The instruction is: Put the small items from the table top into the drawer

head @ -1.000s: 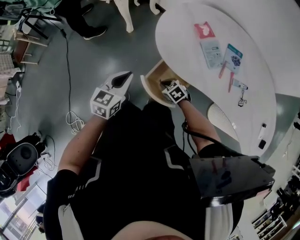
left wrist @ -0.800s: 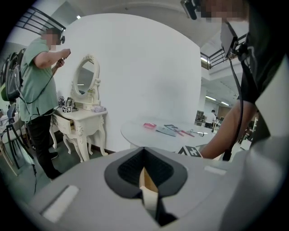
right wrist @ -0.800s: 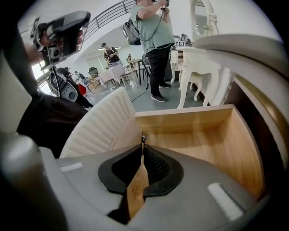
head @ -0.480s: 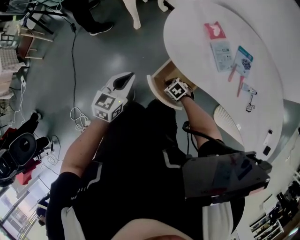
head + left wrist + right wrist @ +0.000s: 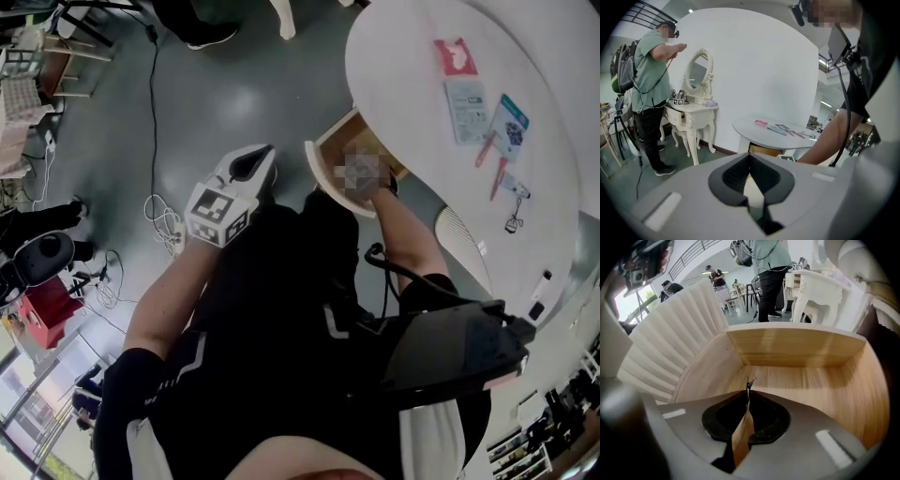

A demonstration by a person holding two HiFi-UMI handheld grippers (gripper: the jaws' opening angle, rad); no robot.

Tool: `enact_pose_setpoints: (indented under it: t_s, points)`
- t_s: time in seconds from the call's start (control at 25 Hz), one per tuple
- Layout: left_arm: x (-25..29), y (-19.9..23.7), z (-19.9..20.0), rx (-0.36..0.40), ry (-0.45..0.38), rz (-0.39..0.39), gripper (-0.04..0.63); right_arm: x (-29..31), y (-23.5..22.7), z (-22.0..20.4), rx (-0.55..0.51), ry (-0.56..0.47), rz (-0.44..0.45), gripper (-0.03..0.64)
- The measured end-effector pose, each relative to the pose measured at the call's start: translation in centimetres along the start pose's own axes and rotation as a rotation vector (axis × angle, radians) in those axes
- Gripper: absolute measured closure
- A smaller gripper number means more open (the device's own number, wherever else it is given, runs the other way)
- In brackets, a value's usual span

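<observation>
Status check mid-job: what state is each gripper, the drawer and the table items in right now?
Left gripper: shut, holding nothing, away from the table.
Right gripper: inside the drawer, shut on a thin metal piece.
Drawer: pulled open.
Red packet: flat on the table, not yet stowed.
Grey card: flat on the table.
Blue card: flat on the table.

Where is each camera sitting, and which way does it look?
Head view: on the person's head, looking down on table, open drawer, left gripper, right arm.
Left gripper view: on the left gripper, past shut jaws toward the table; right arm shows.
Right gripper view: on the right gripper, into the drawer; jaws pinch a thin thing.
Head and left gripper views share the table.
</observation>
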State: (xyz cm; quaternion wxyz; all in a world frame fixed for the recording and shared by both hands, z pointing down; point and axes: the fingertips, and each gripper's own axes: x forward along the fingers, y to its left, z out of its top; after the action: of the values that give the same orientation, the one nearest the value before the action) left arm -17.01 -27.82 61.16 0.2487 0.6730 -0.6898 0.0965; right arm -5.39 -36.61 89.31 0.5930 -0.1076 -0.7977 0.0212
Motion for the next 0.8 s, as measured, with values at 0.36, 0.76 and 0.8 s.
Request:
enact_pose_setpoints:
  t_s: [0.36, 0.76, 0.8]
  points:
    - [-1.1, 0.4, 0.3, -0.025, -0.018, -0.006, 0.595, 1.3, -1.2, 0.5, 0.010, 0.030, -0.008, 0.596]
    - [-1.6, 0.8, 0.3, -0.053, -0.019, -0.028, 0.595, 2.3, -1.4, -0.3, 0.016, 0.074, -0.024, 0.595]
    - [-1.6, 0.7, 0.4, -0.048, -0.020, -0.040, 0.595, 2.3, -1.5, -0.3, 0.017, 0.073, -0.024, 0.595]
